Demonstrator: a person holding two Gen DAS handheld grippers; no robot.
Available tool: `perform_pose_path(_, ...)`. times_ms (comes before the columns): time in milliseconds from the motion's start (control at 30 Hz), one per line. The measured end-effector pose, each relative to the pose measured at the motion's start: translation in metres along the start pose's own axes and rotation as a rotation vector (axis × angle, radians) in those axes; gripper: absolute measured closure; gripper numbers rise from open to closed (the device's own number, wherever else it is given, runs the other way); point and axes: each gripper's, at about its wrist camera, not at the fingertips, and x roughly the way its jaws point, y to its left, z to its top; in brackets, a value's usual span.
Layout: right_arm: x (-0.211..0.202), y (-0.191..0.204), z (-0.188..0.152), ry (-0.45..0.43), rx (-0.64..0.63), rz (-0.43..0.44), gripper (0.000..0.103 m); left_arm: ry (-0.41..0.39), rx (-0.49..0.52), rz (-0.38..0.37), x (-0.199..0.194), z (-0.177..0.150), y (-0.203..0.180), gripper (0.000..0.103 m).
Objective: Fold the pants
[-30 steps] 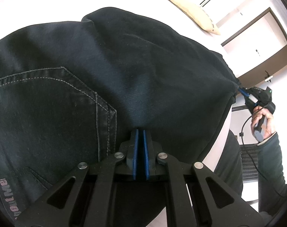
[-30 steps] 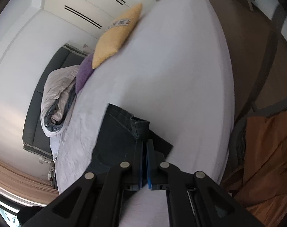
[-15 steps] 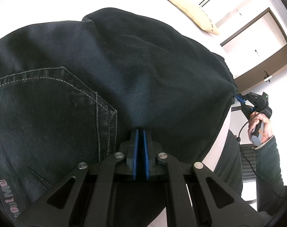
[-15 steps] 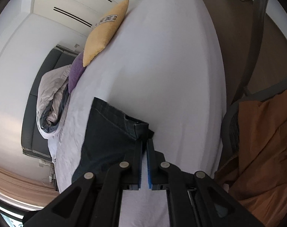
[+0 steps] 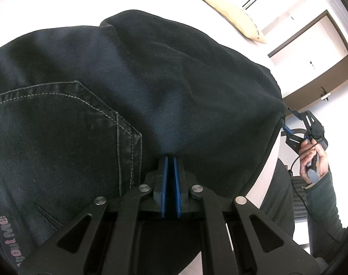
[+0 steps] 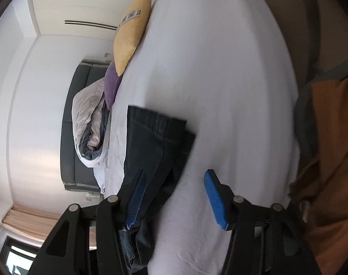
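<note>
On bed (image 5: 47, 4), L wrist: left gripper (image 5: 170, 160) pinched tight on dark denim pants (image 5: 174, 80) nr pocket. R wrist: right gripper (image 6: 174, 183) spread wide, empty, over pants (image 6: 151, 142). Prob heavy, floppy; best gripped at hems/waistband.

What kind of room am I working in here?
Most likely a bedroom: the pants lie on a white bed with a yellow pillow and a bunched duvet at its head, and a wardrobe behind.
</note>
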Motion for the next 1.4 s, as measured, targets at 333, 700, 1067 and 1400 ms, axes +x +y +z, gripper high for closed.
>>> perform_pose_path(333, 0.011, -0.004, 0.012, -0.006, 0.086, 0.141, 0.054, -0.011, -0.009, -0.001, 0.001, -0.002, -0.002, 0.098)
perform_pose_path(700, 0.018, 0.035, 0.03, -0.029, -0.076, 0.023, 0.097, -0.011, -0.014, -0.001, 0.002, -0.002, -0.001, 0.097)
perform_pose_path(1067, 0.031, 0.049, 0.046, 0.024, -0.167, -0.068, 0.097, -0.023, -0.024, -0.013, 0.0, -0.005, 0.002, 0.098)
perform_pose_path(1400, -0.007, 0.033, 0.032, -0.025, -0.152, -0.188, 0.07, -0.004, 0.015, 0.045, -0.004, 0.0, -0.009, 0.097)
